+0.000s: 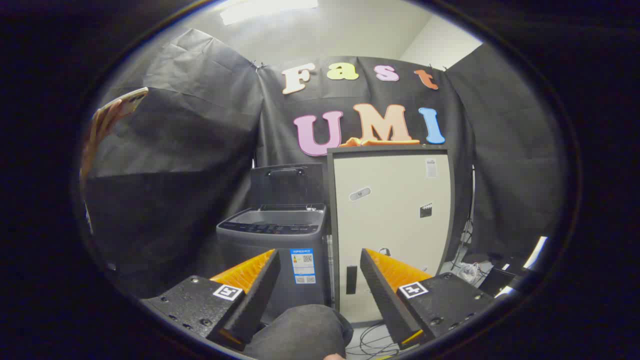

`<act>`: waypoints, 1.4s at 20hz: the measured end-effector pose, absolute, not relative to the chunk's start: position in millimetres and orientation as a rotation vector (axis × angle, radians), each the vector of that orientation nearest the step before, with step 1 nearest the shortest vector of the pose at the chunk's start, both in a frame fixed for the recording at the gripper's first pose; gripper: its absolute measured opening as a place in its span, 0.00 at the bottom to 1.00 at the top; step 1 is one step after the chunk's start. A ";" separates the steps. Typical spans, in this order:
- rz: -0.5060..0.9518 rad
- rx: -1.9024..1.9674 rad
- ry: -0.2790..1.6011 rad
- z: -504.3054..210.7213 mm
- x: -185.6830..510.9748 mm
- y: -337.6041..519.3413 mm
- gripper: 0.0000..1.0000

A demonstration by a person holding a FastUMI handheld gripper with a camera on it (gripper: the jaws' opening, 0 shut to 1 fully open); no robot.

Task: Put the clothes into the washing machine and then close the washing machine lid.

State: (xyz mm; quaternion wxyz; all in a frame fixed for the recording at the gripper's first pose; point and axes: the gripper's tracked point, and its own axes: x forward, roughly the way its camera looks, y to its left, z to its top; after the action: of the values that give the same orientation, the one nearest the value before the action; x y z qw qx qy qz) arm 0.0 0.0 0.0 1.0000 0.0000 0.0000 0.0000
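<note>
A grey top-loading washing machine [272,250] stands beyond my fingers, a little to the left, with its lid [286,184] raised upright behind the opening. An orange piece of clothing [380,142] lies on top of the tall cream cabinet [392,225] that stands right of the machine. My gripper [320,260] is open, well short of both, with nothing between its fingers.
A person's knee in dark cloth [300,332] shows low between the fingers. Cables [372,342] trail on the floor in front of the cabinet, and more clutter [470,270] lies on the floor to its right. Black cloth walls close the booth on the left, the right and behind.
</note>
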 end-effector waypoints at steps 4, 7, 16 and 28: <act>-0.006 0.005 -0.001 2.4 0.7 -2.0 0.98; -0.004 0.009 0.000 2.9 1.3 -2.2 0.98; -0.004 -0.002 0.000 4.9 2.7 -2.9 0.98; 0.006 -0.024 0.018 -0.3 4.2 2.3 0.98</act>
State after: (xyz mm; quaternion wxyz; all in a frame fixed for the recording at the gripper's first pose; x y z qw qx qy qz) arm 4.2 2.3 -0.3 0.9999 -0.0122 0.0091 0.0028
